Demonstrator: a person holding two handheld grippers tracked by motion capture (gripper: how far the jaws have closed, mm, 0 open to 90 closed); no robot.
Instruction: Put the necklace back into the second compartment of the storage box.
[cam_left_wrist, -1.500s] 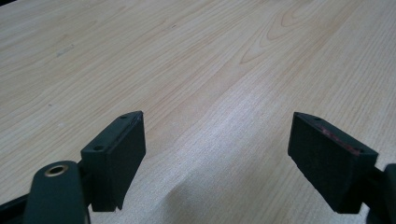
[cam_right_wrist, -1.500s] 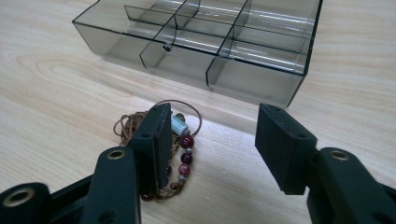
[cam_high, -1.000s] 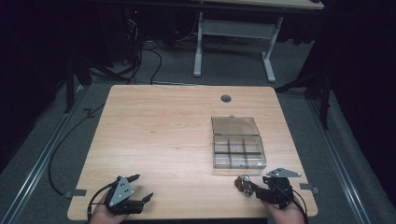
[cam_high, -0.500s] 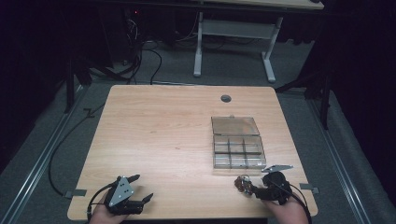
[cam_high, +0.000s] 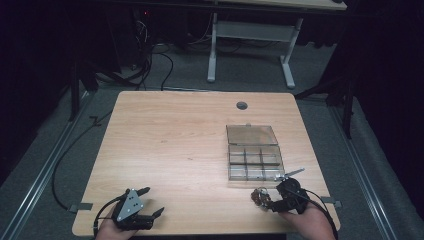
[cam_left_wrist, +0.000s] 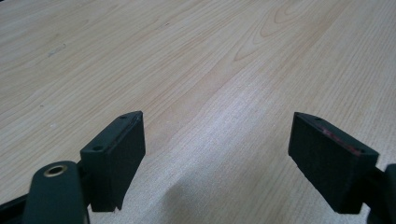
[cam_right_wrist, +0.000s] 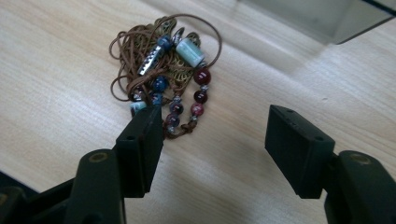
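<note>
Right gripper view is showing the right tongs (cam_right_wrist: 212, 140) gaping wide after just opening, gripping nothing; the beaded cord necklace (cam_right_wrist: 166, 65) is lying bunched on the table (cam_right_wrist: 56, 79), upper centre of the frame, just beyond one jaw. Left tongs (cam_left_wrist: 217, 149) are standing wide, empty.

Room's dark all round, light falling from above onto the table (cam_high: 190, 145) alone. High view is soft and grainy. Gripper views are bright, washed-out, with near jaws blurred and soft shadows beneath.
</note>
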